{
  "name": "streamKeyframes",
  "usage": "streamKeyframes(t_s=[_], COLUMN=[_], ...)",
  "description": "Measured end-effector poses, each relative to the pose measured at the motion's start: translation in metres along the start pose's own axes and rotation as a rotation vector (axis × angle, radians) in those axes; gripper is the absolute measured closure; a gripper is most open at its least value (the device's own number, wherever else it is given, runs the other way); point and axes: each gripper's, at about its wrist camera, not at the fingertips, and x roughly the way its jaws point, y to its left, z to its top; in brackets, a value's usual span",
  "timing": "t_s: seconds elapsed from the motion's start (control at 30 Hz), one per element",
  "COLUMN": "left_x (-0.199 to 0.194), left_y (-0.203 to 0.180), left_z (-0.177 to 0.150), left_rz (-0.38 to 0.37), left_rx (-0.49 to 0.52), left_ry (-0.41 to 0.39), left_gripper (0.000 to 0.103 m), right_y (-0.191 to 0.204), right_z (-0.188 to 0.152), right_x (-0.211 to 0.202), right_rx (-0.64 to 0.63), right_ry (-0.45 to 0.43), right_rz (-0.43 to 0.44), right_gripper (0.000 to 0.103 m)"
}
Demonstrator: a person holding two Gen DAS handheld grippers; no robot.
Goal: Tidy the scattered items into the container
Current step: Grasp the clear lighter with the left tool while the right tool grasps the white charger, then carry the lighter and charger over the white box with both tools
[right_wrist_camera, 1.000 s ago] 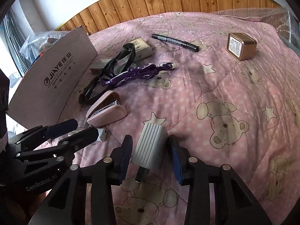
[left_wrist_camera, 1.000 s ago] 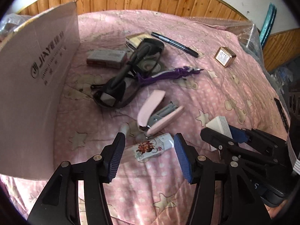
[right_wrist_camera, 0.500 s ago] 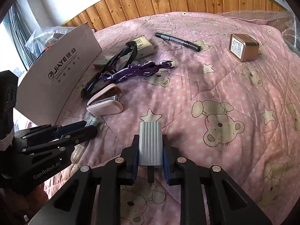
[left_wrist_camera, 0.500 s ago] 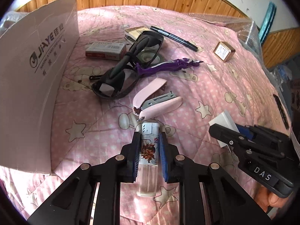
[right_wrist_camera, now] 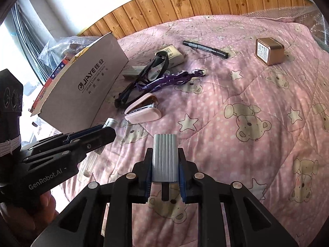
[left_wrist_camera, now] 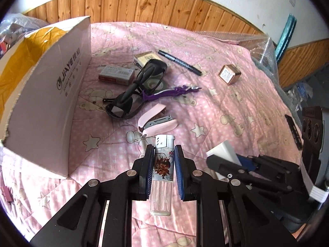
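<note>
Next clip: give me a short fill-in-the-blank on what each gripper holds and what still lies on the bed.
1. The left gripper is shut on a ____ with a clear tank.
2. The right gripper is shut on a ribbed ____-coloured block.
3. The stapler lying on the quilt is ____ in colour.
4. The black pen lies between the sunglasses and the ____-coloured tin.

Missing words: lighter; grey; pink; copper
</note>
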Motion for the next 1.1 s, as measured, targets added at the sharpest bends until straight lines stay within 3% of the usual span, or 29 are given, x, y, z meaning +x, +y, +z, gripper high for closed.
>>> streamKeyframes(t_s=[0.47,0.83,1.1], left_x=[-0.079,-0.15,-0.17], left_y=[0.026,0.09,0.136], left_z=[-0.002,-0.003,-0.003], left_rz=[0.033,0.099,0.122], left_rx=[-0.08,-0.23,-0.328], left_ry=[-0.156,-0.291,-0.335], left_gripper=[0.083,0.083,0.083], right_y=[0.073,0.152,0.206], right_z=[0.009,0.028,0.056], right_x=[-0.035,-0.045,-0.04], right_rx=[-0.142,-0.288,-0.372], right_ry=[-0.045,-0.019,-0.016], right_rz=[0.061,0.131,0.164], right_gripper=[0.08,0.08,0.08])
